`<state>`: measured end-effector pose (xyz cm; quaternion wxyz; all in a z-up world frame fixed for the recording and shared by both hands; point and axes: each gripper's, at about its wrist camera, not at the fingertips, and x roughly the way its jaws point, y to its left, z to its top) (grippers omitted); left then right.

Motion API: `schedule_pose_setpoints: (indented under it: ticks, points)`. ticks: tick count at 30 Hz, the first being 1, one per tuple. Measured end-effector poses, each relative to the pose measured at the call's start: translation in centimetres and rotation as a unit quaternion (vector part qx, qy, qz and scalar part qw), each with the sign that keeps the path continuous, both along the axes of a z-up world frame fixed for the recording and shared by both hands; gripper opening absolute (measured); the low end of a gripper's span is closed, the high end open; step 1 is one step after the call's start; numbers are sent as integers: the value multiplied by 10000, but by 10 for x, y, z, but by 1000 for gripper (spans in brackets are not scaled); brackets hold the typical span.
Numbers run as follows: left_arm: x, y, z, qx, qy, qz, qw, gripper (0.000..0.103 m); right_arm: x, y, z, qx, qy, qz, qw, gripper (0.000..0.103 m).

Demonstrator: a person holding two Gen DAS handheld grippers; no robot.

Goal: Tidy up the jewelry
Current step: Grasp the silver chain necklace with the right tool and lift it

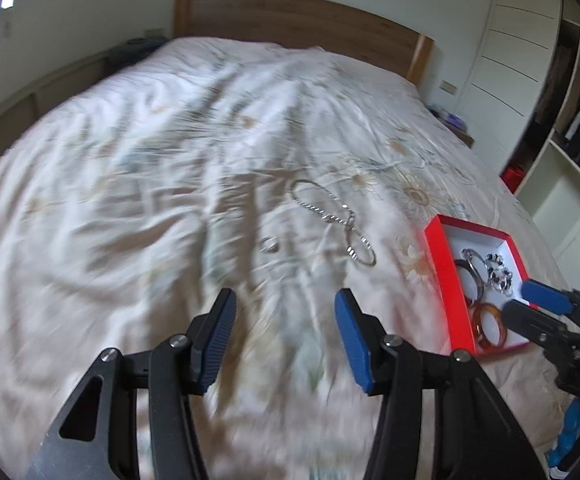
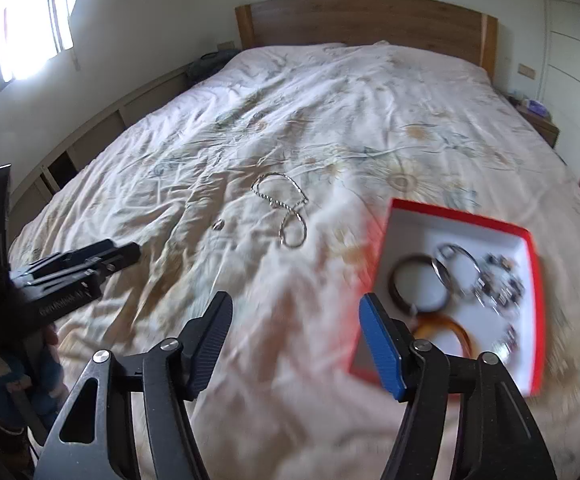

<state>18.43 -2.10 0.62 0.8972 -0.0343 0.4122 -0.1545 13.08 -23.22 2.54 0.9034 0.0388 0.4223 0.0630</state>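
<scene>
Step judged: mid-task, between picks. Several pcs are already held in the red box (image 2: 528, 240); chain (image 1: 332, 222) and ring (image 1: 269, 245) are left loose on the bedspread (image 1: 129, 200).

L gripper (image 1: 285, 340) is seen w/ jaws spread wide, nothing held, hovering above the bedspread near side of the ring. R gripper (image 2: 296, 340) is also spread wide and empty, positioned just left of the box's near corner.

Next move, as judged: one gripper to be brought fwd and down over ring or chain, closed on it, then carried to the box. A low, flat approach is called for; the cloth is wrinkled and could be pinched along w/ the piece.

Chain: thin, silver, beaded/twisted links, laid in two loops w/ a crossing, approx centre of bed, well left of the box. Ring: small, silver, just left of the chain's near loop, apart from it. Box contents: dark bangle, amber bangle, silver bangle, beaded bracelet. Both views are motion-blurred, so fine detail can't be told.
</scene>
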Motion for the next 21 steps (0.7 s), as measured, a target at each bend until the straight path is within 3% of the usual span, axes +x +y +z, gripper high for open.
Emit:
schedule_pose_setpoints:
  ticks: [3, 7, 9, 12, 17, 21]
  points:
    - [42, -6, -19, -121, 143, -87, 9998, 48, 36, 1, -12, 51, 90, 44, 9999, 61]
    - [87, -11, -46, -216, 375, -110, 9990, 36, 72, -2, -30, 153, 220, -2, 9996, 61]
    - [101, -14, -59, -191, 456, -118, 9987, 35, 87, -1, -40, 206, 301, -3, 9993, 61]
    - [111, -15, -73, -171, 517, -115, 9984, 33, 101, 4, -53, 249, 392, 51, 9989, 61]
    - [117, -14, -90, -158, 615, -152, 9979, 22, 120, 13, -67, 286, 487, 83, 9984, 61]
    - [118, -10, -96, -231, 616, -130, 9978, 20, 135, 20, -77, 283, 551, 78, 9980, 60]
